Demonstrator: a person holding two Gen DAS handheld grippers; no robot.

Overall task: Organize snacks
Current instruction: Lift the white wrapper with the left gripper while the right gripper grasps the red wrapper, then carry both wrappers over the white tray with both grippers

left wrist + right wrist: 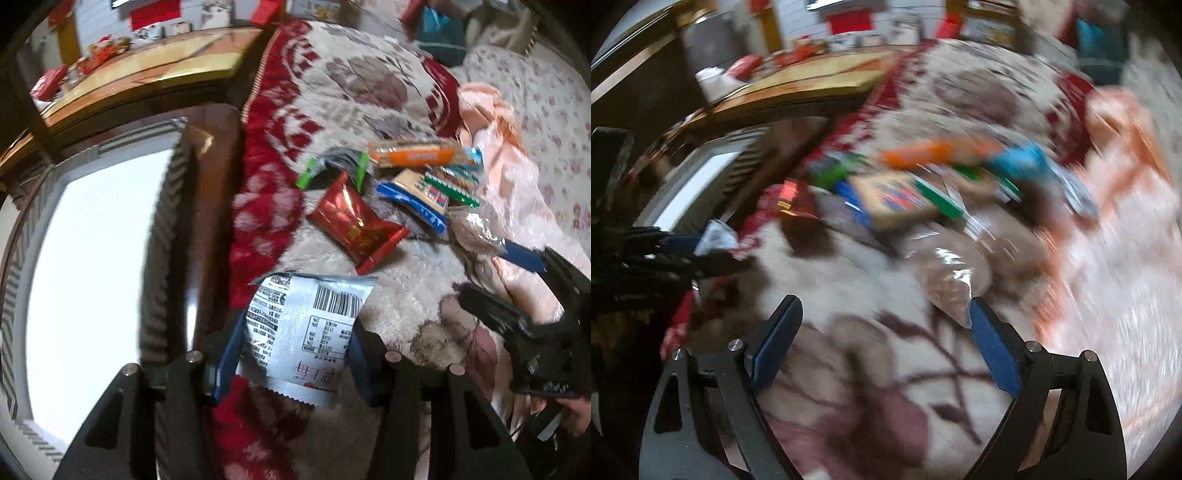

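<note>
The left gripper (291, 354) is clenched on a silver foil snack packet (306, 325) with a barcode and fine print too small to read. It hangs above the plush red-and-cream floral blanket (332, 92), close to that blanket's red border. The right gripper (886, 343) stands released, with nothing between its fingers. Further along the blanket lies a pile: a shiny red wrapped snack (354, 221) with gold characters, an orange packaged bar (417, 153), and a blue-edged biscuit pack (417, 195). A white tray with striped rim (85, 266) sits beyond the border.

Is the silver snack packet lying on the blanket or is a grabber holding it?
Held. The left gripper has its blue pads pressed on both sides of the silver packet, barcode side up, above the blanket.
</note>
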